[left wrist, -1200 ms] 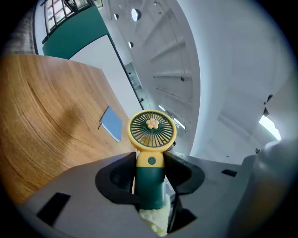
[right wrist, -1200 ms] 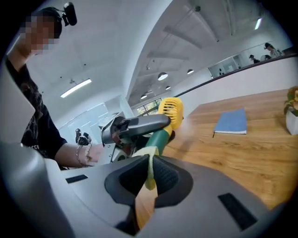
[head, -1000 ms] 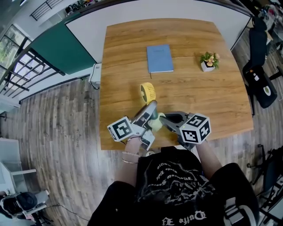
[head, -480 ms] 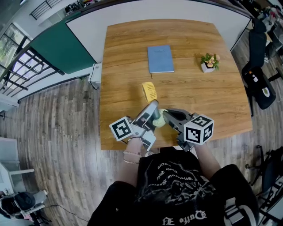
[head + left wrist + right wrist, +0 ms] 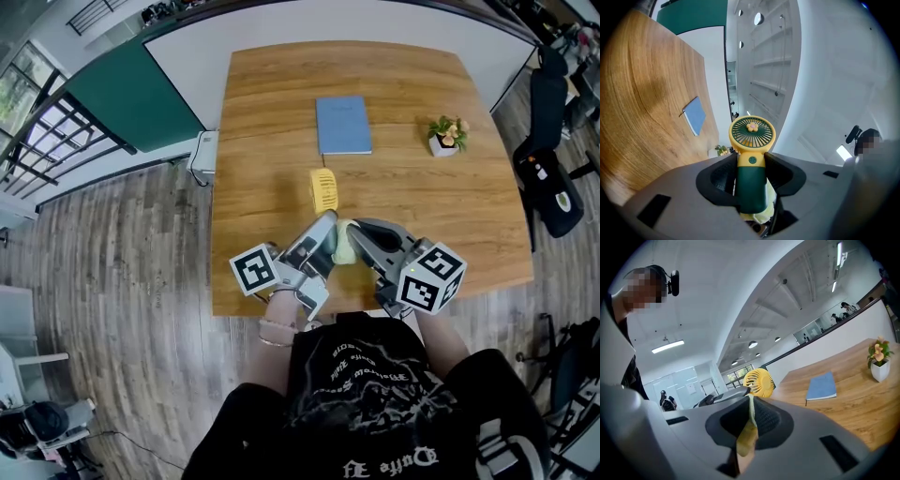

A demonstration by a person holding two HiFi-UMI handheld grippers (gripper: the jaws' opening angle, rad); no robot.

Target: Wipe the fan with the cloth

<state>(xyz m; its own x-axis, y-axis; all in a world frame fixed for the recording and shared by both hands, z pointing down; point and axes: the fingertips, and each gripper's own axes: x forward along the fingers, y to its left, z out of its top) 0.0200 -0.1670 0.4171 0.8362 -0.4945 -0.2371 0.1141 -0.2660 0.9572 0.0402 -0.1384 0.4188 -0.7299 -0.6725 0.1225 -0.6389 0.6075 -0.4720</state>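
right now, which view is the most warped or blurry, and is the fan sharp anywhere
Left gripper view: fan sharp, table bent hard by the wide lens. Right gripper view: cloth close to the lens and looks soft, ceiling curved. Head view: even light, table edges bowed.

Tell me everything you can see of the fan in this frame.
The fan is a small handheld one, plastic-looking: round yellow head, dark green grille with a flower hub, yellow collar, dark green handle. The left gripper clamps its handle, holding it above the table, head outward. The yellow cloth shows just behind the handle.
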